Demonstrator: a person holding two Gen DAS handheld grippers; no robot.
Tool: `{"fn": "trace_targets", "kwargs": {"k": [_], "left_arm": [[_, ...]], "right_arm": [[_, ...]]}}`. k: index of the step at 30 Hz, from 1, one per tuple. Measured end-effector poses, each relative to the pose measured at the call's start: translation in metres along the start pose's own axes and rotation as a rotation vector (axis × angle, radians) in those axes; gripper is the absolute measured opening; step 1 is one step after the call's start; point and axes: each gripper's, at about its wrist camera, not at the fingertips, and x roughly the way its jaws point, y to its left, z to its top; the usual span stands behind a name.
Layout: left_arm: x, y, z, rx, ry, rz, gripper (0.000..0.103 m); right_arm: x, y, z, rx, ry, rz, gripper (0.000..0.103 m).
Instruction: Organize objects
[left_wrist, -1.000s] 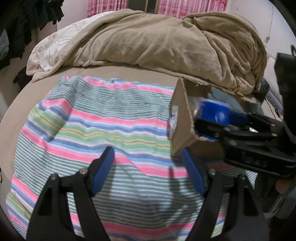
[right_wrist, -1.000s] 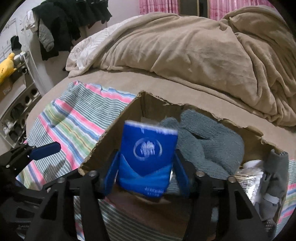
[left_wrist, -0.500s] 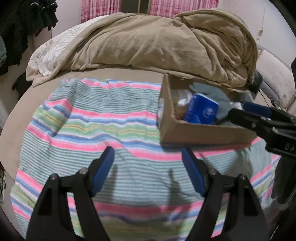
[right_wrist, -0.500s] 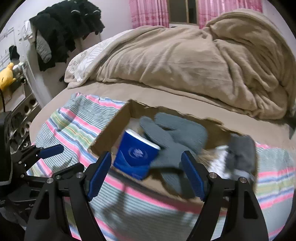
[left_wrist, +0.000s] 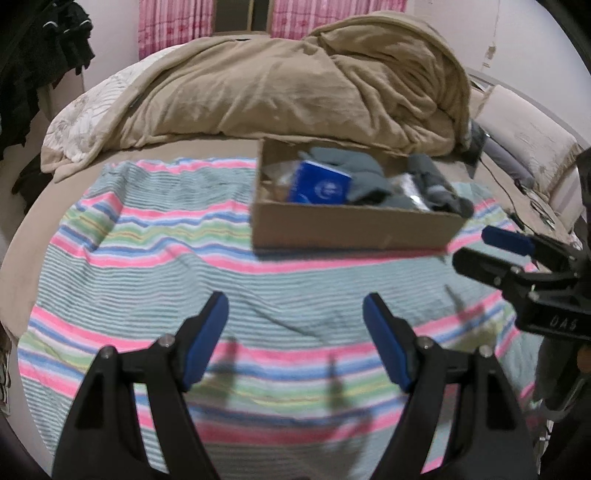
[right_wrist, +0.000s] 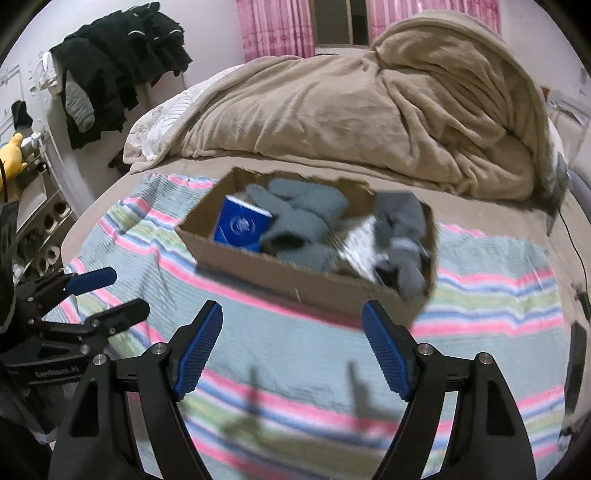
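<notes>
Striped cloth (left_wrist: 155, 258) covers the bed beneath a cardboard box (left_wrist: 351, 225); both grippers' jaws gape, empty.

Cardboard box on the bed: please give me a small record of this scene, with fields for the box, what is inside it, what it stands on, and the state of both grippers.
box: cardboard box, open top, torn rim
contents: blue packet leaning at the left end; grey knitted gloves in the middle; grey sock at the right end; something silvery beneath, too blurred to name
support: striped cloth on the bed
behind: beige blanket, bunched up
left gripper: open, holds nothing, short of the box
right gripper: open, holds nothing, short of the box
</notes>
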Motion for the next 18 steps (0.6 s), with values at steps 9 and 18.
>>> {"fn": "trace_targets", "kwargs": {"k": [9,18], "left_arm": [[-0.015,-0.034,-0.027,0.026,-0.013,-0.021,0.077],[-0.024,-0.046,-0.051,0.002,-0.010,-0.034,0.077]], "right_arm": [[-0.026,-0.019,-0.038,0.076,0.002,-0.027,0.081],[-0.049,-0.030,-0.074,0.079,-0.012,-0.123,0.081]]}}
